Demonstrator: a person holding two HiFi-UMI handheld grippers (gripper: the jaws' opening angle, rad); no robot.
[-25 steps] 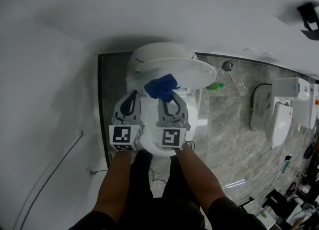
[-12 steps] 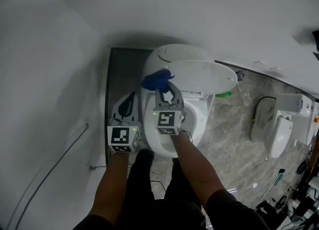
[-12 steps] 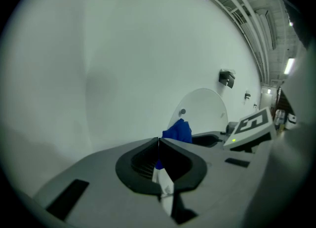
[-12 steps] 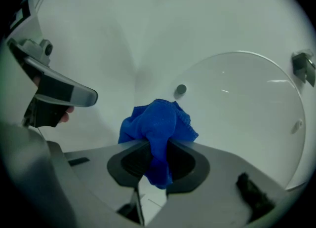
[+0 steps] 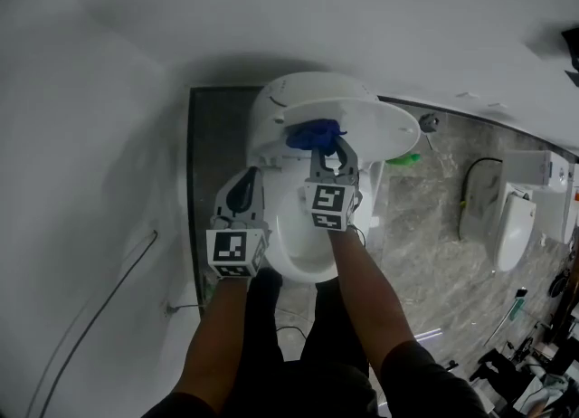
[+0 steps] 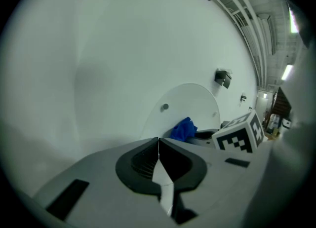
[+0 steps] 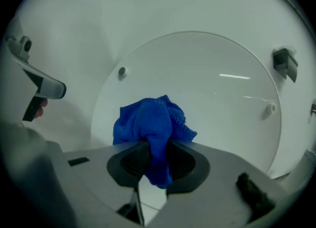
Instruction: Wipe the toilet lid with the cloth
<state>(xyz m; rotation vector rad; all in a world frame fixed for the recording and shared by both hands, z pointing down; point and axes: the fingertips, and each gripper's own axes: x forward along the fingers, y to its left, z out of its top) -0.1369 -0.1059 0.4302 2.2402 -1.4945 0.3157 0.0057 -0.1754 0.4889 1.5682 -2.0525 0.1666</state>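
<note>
- The toilet [image 5: 303, 258] stands against a white wall [image 5: 271, 18]. A dark grey floor strip [image 5: 213, 136] lies to its left and marble floor [image 5: 416, 262] to its right.
- On the marble side, a small green object [image 5: 398, 159] lies just right of the toilet. A grey round fitting [image 5: 428, 121] sits farther back by the wall, and a black hose loop [image 5: 472, 181] is further right.
- A thin cable [image 5: 99, 303] runs down the white surface at far left.
- In the way: in the right gripper view, the cloth bunch and that gripper's jaws cover the lower centre of the lid face.
- Count: 2 toilets (the second toilet [image 5: 511, 226] is well to the right), 2 grippers, 2 marker cubes, 1 cloth. The lid's inner face carries 2 small bumpers [image 7: 122, 72].
- The toilet lid [image 5: 371, 122] is white, oval and glossy. It is raised, with its inner face toward the person.
- The cloth [image 5: 314, 134] is bright blue, towel-textured and bunched into a wad. It is at the lower middle of the lid's inner face, above the bowl's far edge. Whether it touches the lid cannot be told.
- The right gripper [image 5: 331, 152] is clamped on the cloth. A tail of fabric hangs down between the jaws.
- The left gripper [image 5: 244, 183] has its jaws fully together and holds nothing. It sits over the bowl's left rim, nearer than the right gripper and just left of it.
</note>
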